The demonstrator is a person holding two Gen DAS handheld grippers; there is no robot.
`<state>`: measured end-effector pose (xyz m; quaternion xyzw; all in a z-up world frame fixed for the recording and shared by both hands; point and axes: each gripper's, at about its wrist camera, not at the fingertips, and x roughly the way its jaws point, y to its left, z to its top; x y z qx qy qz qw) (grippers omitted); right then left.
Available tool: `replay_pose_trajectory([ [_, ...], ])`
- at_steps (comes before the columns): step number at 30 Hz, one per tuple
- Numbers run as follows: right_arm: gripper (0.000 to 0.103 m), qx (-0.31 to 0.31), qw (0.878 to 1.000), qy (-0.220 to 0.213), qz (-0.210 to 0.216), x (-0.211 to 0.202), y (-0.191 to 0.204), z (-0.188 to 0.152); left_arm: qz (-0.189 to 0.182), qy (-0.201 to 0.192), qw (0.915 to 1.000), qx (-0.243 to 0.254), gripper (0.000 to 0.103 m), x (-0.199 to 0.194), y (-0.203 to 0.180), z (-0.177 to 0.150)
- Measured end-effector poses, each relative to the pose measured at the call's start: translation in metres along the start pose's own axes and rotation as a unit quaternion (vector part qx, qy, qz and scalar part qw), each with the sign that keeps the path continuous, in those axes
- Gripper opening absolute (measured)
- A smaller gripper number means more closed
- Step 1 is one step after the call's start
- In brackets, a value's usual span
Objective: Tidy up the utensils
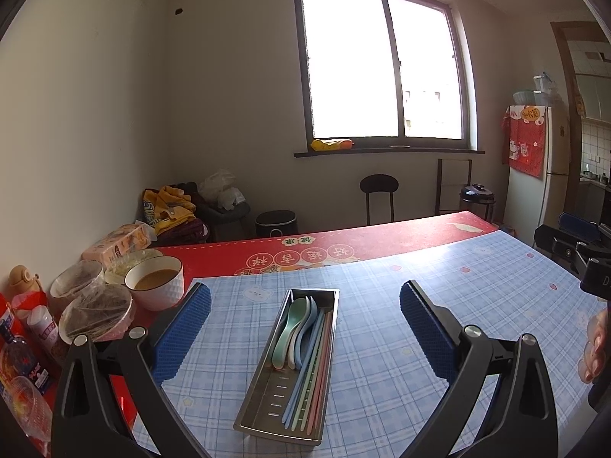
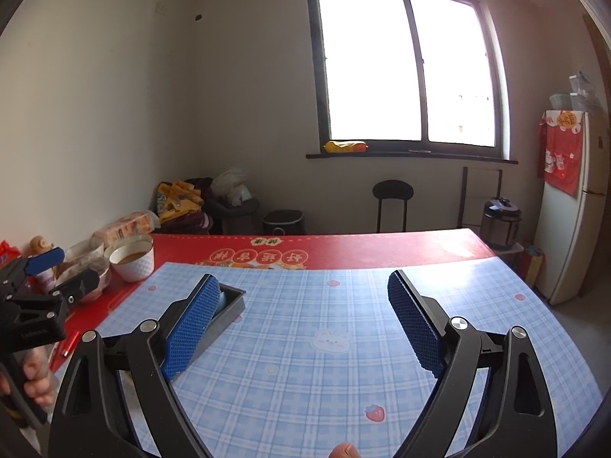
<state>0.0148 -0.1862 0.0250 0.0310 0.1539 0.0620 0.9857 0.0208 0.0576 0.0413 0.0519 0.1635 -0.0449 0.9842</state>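
A long steel utensil tray point(image 1: 332, 328) lies on the blue plaid cloth, seen end-on in the left wrist view. Inside it, pastel spoons point(image 1: 292, 330) are stacked at the left and pastel chopsticks point(image 1: 311, 374) lie along the right. My left gripper point(image 1: 305, 297) hangs open above the tray, one blue pad on each side, holding nothing. In the right wrist view my right gripper point(image 2: 303, 286) is open and empty over bare cloth. The tray's far end point(image 2: 233, 297) peeks out behind its left pad point(image 2: 193, 328).
Bowls, one with brown soup point(image 1: 154, 280), covered dishes point(image 1: 95, 311), bottles and a tissue pack point(image 1: 116, 246) crowd the table's left edge. A red mat point(image 1: 343, 246) covers the far side. A person's hand point(image 1: 595, 347) holds the other gripper at right. A stool point(image 1: 378, 194) stands beyond the table.
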Motion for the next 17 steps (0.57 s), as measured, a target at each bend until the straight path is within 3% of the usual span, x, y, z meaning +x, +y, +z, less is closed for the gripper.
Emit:
replay_pose_trajectory([
  [17, 0.087, -0.003, 1.000, 0.004, -0.013, 0.0045, -0.0018, -0.0031, 0.011, 0.006, 0.9998, -0.018, 0.097, 0.0049, 0.0057, -0.0040],
])
